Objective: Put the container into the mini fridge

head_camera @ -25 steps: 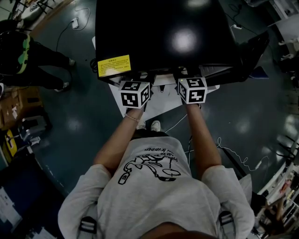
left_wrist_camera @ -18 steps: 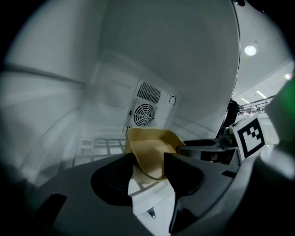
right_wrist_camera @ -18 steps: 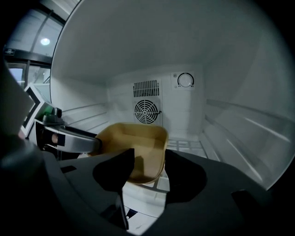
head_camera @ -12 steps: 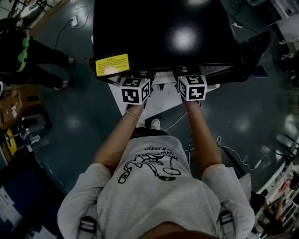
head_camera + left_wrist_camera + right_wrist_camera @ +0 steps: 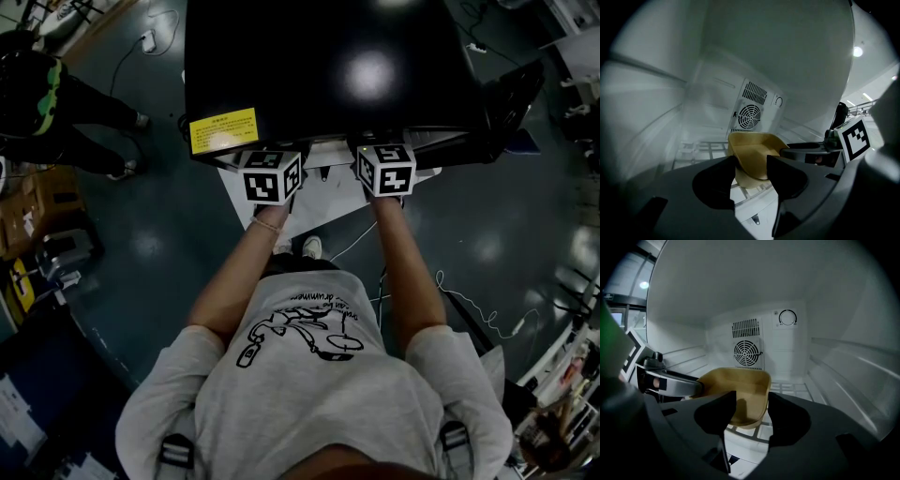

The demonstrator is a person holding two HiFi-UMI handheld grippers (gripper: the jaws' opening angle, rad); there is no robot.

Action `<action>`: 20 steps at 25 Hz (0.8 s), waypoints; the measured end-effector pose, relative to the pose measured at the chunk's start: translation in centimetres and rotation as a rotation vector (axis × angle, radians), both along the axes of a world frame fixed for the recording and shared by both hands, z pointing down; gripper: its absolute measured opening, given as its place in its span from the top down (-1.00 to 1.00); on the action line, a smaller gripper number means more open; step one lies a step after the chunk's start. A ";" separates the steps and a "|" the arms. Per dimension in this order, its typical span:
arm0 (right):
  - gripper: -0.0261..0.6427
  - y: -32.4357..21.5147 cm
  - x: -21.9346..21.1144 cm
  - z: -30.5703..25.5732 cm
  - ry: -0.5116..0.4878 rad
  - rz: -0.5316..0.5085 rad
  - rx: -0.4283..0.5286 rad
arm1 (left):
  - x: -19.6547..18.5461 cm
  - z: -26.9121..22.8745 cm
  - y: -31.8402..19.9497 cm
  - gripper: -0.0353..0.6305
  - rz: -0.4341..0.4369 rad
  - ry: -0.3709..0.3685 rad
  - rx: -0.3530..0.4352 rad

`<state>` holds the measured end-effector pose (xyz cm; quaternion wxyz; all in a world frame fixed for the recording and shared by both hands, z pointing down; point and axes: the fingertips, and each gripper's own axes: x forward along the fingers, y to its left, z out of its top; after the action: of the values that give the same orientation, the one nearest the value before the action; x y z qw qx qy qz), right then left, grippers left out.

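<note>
Holding the tan container (image 5: 740, 390) inside the mini fridge (image 5: 328, 66), in front of and just below the fan grille (image 5: 746, 352) on the white back wall. Open side up, over the white wire shelf (image 5: 787, 389) that runs forward from under the fan grille; cannot tell whether resting on it.

Pinched from two sides. Gripped by the left gripper (image 5: 751, 171), with both jaws pressed onto the container's wall to the left of the fan grille. Gripped likewise by the right gripper (image 5: 752, 406), with both jaws clamped on the opposite wall, to the right of the fan grille.

Up and to the right of the fan grille, a round dial (image 5: 787, 318). From the head view, only the fridge's black top and a yellow label (image 5: 223, 131) at its front edge, well forward of the fan grille.
</note>
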<state>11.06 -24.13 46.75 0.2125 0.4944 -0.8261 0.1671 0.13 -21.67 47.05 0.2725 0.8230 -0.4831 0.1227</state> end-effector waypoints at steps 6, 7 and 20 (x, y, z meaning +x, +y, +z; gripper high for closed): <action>0.28 -0.2 0.2 -0.4 -0.004 0.016 0.019 | -0.2 -0.4 -0.1 0.25 -0.007 0.003 0.008; 0.27 -0.3 0.3 -0.6 -0.005 0.021 0.024 | -0.2 -0.5 -0.2 0.25 -0.007 0.005 0.010; 0.27 0.7 0.4 -2.2 -0.003 0.028 0.071 | -0.8 -1.8 0.1 0.23 -0.015 0.011 0.033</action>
<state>11.44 -23.39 44.51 0.1911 0.5129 -0.8249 0.1413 -0.65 -21.56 45.24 0.2625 0.8245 -0.4895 0.1081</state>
